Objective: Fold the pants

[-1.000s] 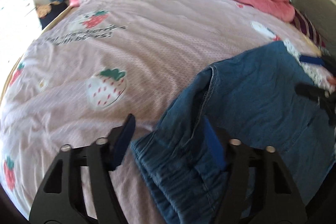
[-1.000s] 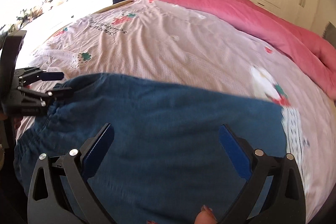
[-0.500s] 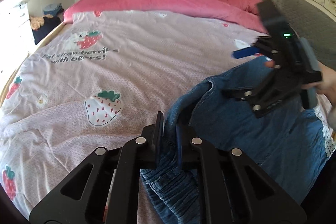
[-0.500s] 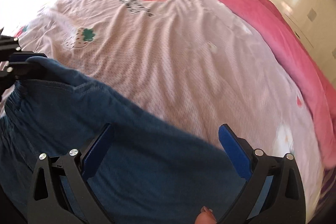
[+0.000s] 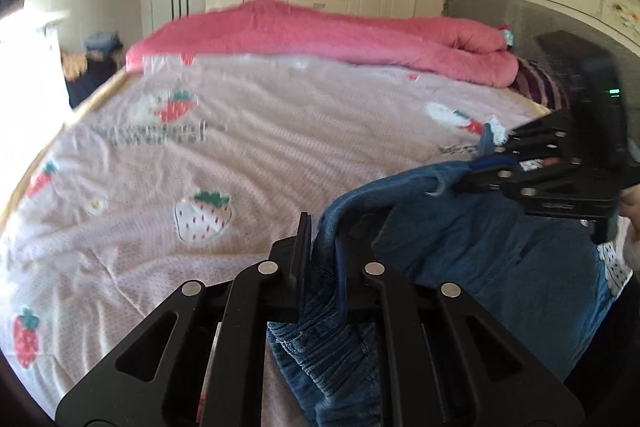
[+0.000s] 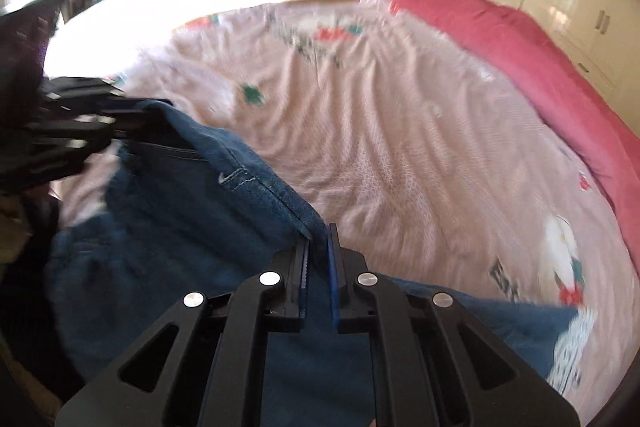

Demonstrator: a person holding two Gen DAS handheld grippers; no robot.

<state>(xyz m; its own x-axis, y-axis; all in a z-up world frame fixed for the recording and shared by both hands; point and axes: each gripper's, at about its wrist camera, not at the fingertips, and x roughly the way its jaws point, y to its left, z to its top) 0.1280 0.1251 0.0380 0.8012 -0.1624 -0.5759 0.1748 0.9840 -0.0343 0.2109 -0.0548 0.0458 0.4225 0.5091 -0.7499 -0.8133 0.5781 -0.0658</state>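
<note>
In the left wrist view, the left gripper [image 5: 322,263] was clamped on the bunched waistband of the blue denim pants [image 5: 472,259], which lay on the near right part of the pink strawberry bedspread [image 5: 280,155]. The right gripper [image 5: 486,163] pinched the same raised edge farther right. Grey lettering on the bedspread was too blurred to read.

In the right wrist view, the right gripper [image 6: 318,259] was closed on the pants' [image 6: 192,207] stitched edge, and the left gripper [image 6: 148,111] gripped that edge at the left.

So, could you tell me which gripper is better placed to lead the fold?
Probably neither alone: the left gripper and right gripper are both shut on the jeans' top edge, so both would carry it together.
</note>
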